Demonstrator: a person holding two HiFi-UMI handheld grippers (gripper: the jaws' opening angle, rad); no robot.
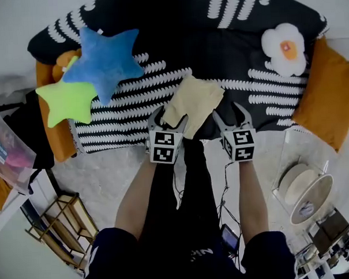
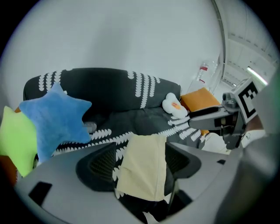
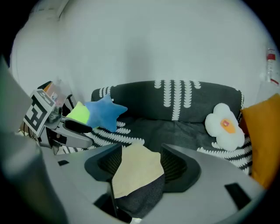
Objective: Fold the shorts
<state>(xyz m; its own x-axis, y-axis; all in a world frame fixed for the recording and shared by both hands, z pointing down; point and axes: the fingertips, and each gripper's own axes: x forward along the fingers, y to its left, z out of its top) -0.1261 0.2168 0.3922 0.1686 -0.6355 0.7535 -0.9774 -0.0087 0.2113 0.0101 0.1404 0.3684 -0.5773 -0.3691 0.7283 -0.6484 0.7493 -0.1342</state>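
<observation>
The cream shorts [image 1: 194, 100] lie folded into a small packet at the front edge of the dark sofa seat [image 1: 228, 53], just beyond the person's knees. My left gripper [image 1: 169, 116] hovers at their near left corner and my right gripper [image 1: 230, 111] at their near right side, both raised above the seat. In the left gripper view the shorts [image 2: 144, 168] show between the wide jaws of the left gripper [image 2: 142, 153], with striped fabric visible beside them. The right gripper [image 3: 140, 159] frames the shorts [image 3: 135, 173] the same way. Neither gripper's pads press on the cloth.
A blue star pillow [image 1: 104, 61] and a green one [image 1: 66, 100] sit at the sofa's left, a fried-egg pillow [image 1: 283, 47] at the right. Orange cushions [image 1: 325, 95] flank the seat. A clear box [image 1: 7, 152], a wooden rack [image 1: 59, 219] and a spool [image 1: 303, 188] stand on the floor.
</observation>
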